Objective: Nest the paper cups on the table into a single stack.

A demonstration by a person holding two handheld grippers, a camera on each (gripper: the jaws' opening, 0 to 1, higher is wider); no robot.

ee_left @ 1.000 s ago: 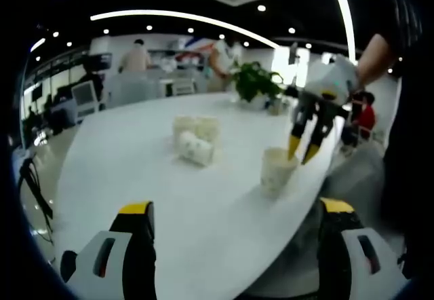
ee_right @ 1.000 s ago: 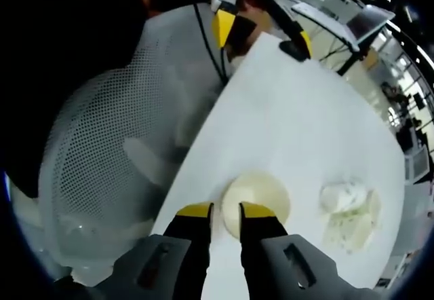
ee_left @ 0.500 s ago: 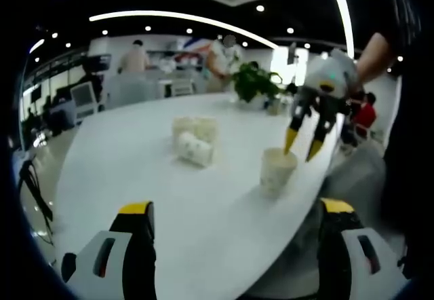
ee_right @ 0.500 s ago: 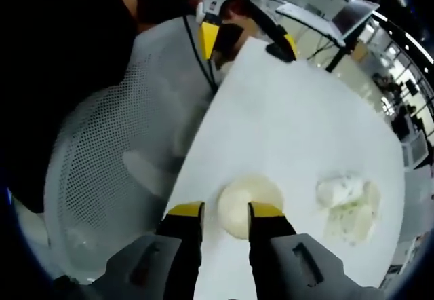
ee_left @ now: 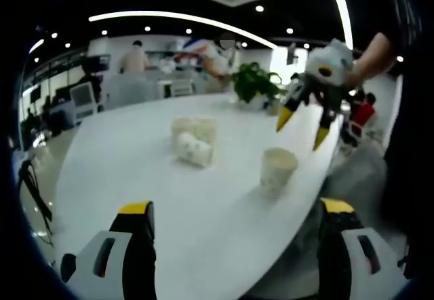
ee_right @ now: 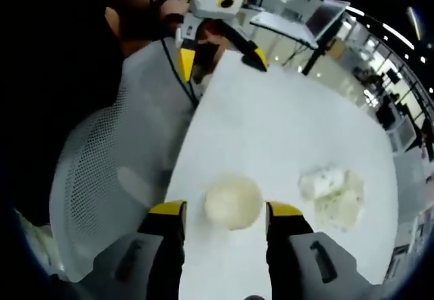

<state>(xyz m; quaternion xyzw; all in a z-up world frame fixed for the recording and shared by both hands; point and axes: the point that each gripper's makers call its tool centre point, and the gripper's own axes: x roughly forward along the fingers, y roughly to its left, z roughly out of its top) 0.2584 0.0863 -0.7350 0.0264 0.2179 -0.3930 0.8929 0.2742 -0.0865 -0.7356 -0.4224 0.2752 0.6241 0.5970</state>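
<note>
An upright paper cup (ee_left: 277,170) stands alone near the edge of the white table (ee_left: 129,157). Farther back is a cluster of paper cups (ee_left: 194,137), one of them lying on its side. My right gripper (ee_left: 302,129) hangs open above and just behind the lone cup, apart from it. In the right gripper view the same cup (ee_right: 232,200) is seen from above, between and below my right gripper's (ee_right: 226,210) spread jaws, with the cluster (ee_right: 332,188) to its right. My left gripper (ee_left: 236,208) is wide open over the near table, holding nothing, and appears again as the left gripper (ee_right: 222,61).
A potted plant (ee_left: 254,79) stands at the table's far end, with people and desks beyond it. A white mesh chair (ee_right: 108,178) sits against the table edge (ee_right: 186,144) beside the lone cup. A person's arm (ee_left: 376,52) holds the right gripper.
My right gripper has spread its jaws and risen off the lone cup's rim, leaving the cup standing. The left gripper has stayed put.
</note>
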